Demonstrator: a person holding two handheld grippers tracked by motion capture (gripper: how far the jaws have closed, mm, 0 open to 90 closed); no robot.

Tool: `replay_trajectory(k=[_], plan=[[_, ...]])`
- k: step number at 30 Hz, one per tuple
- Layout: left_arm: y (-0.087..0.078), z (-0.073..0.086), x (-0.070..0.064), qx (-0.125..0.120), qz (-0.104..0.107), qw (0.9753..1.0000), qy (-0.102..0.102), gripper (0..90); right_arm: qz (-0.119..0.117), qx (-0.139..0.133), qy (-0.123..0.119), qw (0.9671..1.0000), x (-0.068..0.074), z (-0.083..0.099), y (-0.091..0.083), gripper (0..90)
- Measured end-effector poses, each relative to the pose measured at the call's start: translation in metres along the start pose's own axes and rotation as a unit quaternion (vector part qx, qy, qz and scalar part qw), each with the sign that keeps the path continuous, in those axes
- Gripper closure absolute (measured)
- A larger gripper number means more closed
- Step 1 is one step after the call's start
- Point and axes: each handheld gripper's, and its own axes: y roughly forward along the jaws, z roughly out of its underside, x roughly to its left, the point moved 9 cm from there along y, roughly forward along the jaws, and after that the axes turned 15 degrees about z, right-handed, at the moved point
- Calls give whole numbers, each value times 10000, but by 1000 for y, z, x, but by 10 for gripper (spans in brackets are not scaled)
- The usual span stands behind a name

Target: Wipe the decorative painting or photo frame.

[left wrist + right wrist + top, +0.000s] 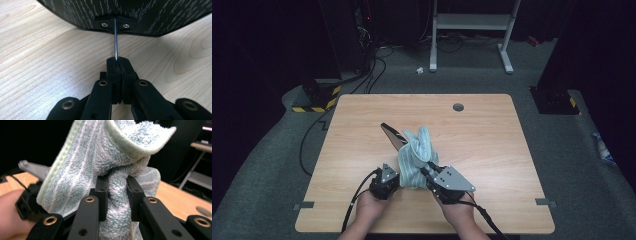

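Down near the bottom centre of the high view, two hands come in from the lower edge, each holding a claw over the wooden bench (492, 150). The left claw (384, 182) sits just left of centre, the right claw (432, 176) just right of it, and between and above them rises a pale blue-green striped towel (416, 155), bunched and standing up off the bench.

In the right gripper view, the right claw (117, 195) has its jaws closed on a thick fold of the towel (100, 157): the terry cloth is squeezed into a narrow neck between the two black pads and flares out above them, its hemmed edge curling over at the upper right of the frame. The left hand shows at the lower left of that frame, beside the other tool.

In the left gripper view, the left claw (117, 66) is pressed together on a thin metal rod (115, 40). The rod runs straight up the middle of the frame from the jaw tips to a dark wood-grained object (140, 12) across the top, where it meets a small black fitting with two screws. That dark object shows in the high view as a slim dark piece (392, 134) lying slantwise on the bench, partly behind the towel, its far tip pointing to the upper left.
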Motion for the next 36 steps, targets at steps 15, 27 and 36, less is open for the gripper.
replay_trajectory(k=[15,27,36], plan=[[0,0,2,-7,-38,10000,-51,885,80,410,115,9991,-8,30,-6,753],[0,0,1,1,-3,10000,-71,885,-1,-44,-241,9997,0,-37,14,753],[1,0,0,-3,41,9999,-101,887,53,205,46,9998,-9,10,0,756]])
